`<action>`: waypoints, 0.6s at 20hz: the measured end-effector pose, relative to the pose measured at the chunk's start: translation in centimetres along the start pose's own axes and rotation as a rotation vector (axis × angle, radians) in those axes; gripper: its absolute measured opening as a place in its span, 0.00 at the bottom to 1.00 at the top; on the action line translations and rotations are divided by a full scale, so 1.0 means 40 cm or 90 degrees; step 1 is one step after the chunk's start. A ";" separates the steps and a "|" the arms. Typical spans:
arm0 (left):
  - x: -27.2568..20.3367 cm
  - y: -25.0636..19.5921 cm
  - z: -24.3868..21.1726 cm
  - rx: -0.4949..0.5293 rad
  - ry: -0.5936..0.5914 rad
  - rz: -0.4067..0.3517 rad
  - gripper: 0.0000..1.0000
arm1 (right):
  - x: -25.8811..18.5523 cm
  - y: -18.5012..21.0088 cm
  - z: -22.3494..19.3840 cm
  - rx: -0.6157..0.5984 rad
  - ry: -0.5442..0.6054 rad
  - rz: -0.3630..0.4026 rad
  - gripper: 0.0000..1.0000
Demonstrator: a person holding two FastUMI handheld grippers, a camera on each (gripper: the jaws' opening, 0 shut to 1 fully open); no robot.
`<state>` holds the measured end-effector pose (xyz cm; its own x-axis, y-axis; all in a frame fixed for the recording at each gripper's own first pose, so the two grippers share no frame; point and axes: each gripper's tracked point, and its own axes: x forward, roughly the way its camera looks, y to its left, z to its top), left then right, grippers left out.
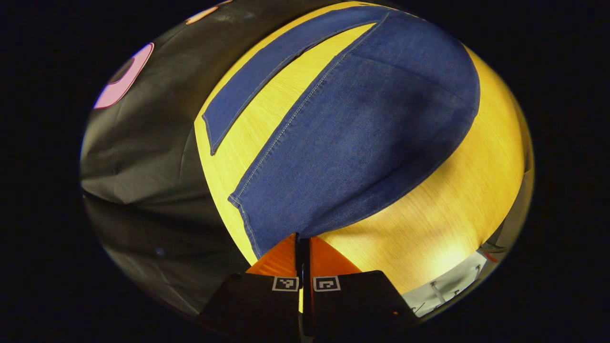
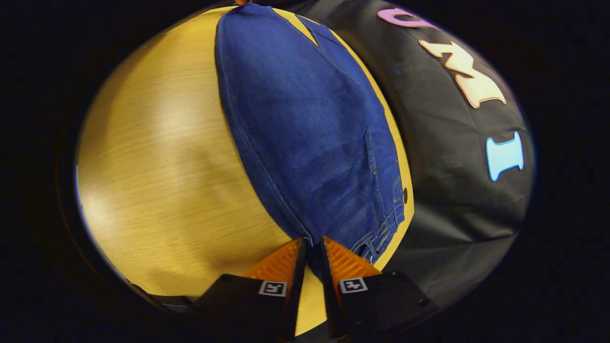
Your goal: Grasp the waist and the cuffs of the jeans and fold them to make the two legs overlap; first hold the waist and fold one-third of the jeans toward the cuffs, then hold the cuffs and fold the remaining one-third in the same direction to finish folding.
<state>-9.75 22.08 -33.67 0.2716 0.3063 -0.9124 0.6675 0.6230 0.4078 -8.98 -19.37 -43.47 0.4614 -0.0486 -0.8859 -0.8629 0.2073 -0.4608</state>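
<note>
Inspecting from largest down: the yellow wood-grain worktop [image 1: 443, 209] is smooth, so the jeans [image 1: 352, 143] spread flat on it could slide or crease if I pull unevenly. Denim is heavy and stitched. My left tongs [image 1: 302, 245] pinch a cuff corner; my right tongs [image 2: 312, 247] pinch the waist edge, thinly, and it could slip.
</note>
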 end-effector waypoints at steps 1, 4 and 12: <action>0.003 0.003 -0.001 -0.006 0.000 0.000 0.00 | 0.001 -0.013 -0.005 0.001 0.012 -0.019 0.00; 0.002 0.014 0.001 -0.038 -0.006 0.004 0.00 | -0.016 -0.030 -0.003 0.047 0.003 -0.061 0.03; -0.066 0.106 0.095 -0.194 -0.056 0.070 0.00 | -0.115 -0.248 0.055 0.319 -0.058 -0.271 0.03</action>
<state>-5.01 21.19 -29.65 0.3985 0.3290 -0.8562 0.3956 0.7805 0.4840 -2.08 -19.05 -34.71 0.7754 -0.1492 -0.6136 -0.4108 0.6187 -0.6696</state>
